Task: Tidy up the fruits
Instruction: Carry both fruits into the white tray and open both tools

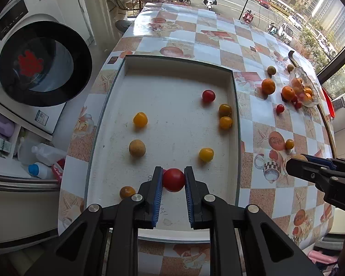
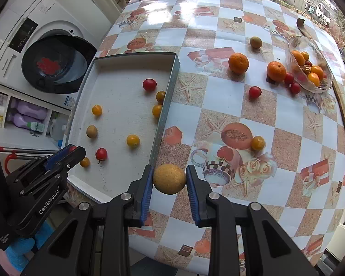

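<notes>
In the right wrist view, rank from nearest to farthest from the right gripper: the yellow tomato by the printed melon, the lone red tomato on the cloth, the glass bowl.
From the right gripper:
1. Yellow tomato, just right of the printed melon.
2. Red tomato, mid-table, farther back.
3. Glass bowl, far right corner.

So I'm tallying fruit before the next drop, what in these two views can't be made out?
- Glass bowl, right wrist view: fruits overlap behind glare, so no exact count.
- Left claw, right wrist view: its fingers hide the red tomato it grips.
- Tray near edge, left wrist view: covered by the claw's arms.
- Right claw, left wrist view: only a sliver of its tan round fruit shows.
</notes>
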`<action>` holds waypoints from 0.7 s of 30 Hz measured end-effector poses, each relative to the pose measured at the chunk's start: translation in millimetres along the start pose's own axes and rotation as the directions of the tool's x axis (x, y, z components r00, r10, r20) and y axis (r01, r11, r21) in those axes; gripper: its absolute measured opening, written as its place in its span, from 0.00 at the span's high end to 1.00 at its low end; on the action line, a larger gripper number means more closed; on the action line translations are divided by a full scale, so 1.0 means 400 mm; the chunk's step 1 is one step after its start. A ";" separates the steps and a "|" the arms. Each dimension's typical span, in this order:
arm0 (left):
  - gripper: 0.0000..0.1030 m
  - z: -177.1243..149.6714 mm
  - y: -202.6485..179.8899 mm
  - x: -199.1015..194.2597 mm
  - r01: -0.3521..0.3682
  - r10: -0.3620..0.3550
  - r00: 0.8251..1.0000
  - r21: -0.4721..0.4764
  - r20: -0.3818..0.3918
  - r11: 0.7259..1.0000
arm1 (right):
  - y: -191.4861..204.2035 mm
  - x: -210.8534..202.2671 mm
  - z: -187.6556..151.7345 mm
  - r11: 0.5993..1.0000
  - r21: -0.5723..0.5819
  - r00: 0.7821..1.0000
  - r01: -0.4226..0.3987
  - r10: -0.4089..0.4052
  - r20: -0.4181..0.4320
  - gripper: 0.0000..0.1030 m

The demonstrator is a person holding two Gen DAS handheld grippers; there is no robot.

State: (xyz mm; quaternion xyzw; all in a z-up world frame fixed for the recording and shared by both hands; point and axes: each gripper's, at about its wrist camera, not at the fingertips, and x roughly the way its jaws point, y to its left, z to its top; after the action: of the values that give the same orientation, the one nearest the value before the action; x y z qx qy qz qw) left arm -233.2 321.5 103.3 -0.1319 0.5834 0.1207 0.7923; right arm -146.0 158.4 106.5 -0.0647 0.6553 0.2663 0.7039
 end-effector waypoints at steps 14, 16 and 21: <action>0.81 -0.049 -0.021 -0.129 0.006 -0.003 0.998 -0.043 0.069 0.999 | -0.010 -0.103 -0.061 0.998 -0.052 0.997 -0.040 0.044 0.071 0.69; 0.81 -0.061 -0.030 -0.158 -0.007 0.011 0.997 -0.048 0.081 0.999 | -0.016 -0.124 -0.073 0.997 -0.060 0.995 -0.049 0.054 0.081 0.69; 0.81 -0.104 -0.040 -0.212 -0.035 0.040 0.996 -0.069 0.082 0.997 | -0.020 -0.153 -0.103 0.992 -0.094 0.992 -0.083 0.091 0.090 0.69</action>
State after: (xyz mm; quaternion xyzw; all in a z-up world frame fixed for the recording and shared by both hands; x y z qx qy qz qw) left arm -289.3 288.9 173.7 -0.1423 0.5479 0.1604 0.8086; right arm -179.0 115.5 157.6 -0.0553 0.6110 0.3289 0.7180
